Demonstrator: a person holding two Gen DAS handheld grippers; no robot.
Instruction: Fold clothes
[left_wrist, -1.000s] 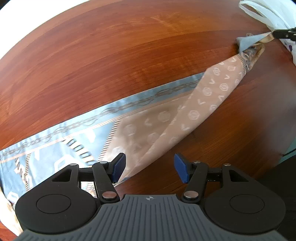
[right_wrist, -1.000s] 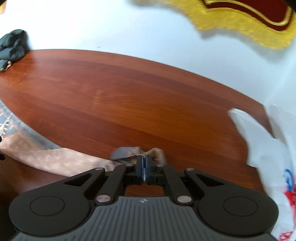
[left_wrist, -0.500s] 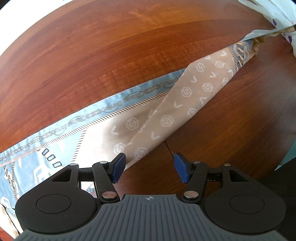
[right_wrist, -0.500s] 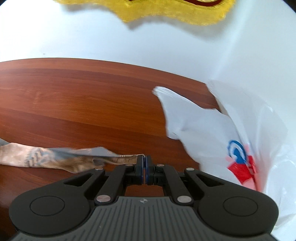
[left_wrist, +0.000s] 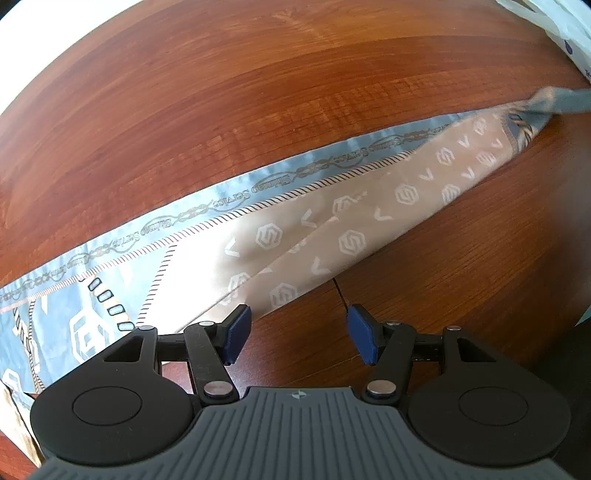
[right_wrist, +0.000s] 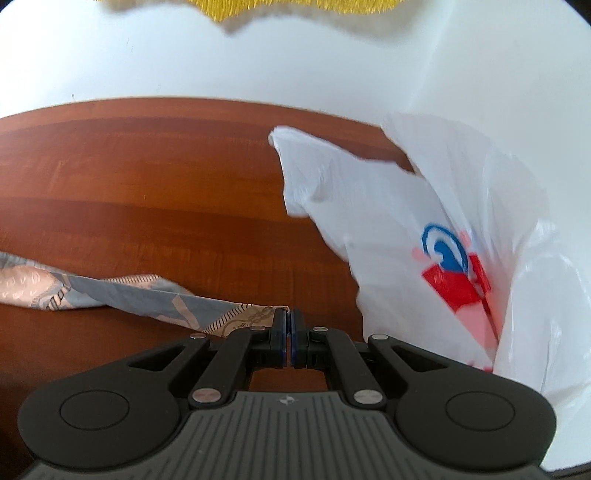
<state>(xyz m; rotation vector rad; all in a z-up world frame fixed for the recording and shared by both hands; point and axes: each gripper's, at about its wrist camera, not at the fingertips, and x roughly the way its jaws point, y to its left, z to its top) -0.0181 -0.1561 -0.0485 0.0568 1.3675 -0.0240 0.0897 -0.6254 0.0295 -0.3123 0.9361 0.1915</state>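
Spanning both views: a reddish wooden table (left_wrist: 258, 110), meeting a white wall (right_wrist: 258, 55) along its far edge in the right wrist view.

Lying stretched across the table from its left edge toward the right: a silky scarf (left_wrist: 332, 221), beige with hexagon logos and a pale blue chain-print border, narrowing to a twisted tail.

Standing at the table's right end, just beside the scarf's tail: a white plastic bag (right_wrist: 406, 221) with a blue and red logo, showing in full only in the right wrist view, merely a corner of it in the left.

Hanging at the top of the wall, in the right wrist view only: a yellow fringe (right_wrist: 295, 5).

Hovering over the table's near edge: the left gripper (left_wrist: 298, 334), jaws standing moderately apart, gripping nothing, blue pad (left_wrist: 236, 334) just beside the scarf's near edge.

Pinching the scarf's corner: the right gripper (right_wrist: 287, 334), jaws pressing together on the cloth.
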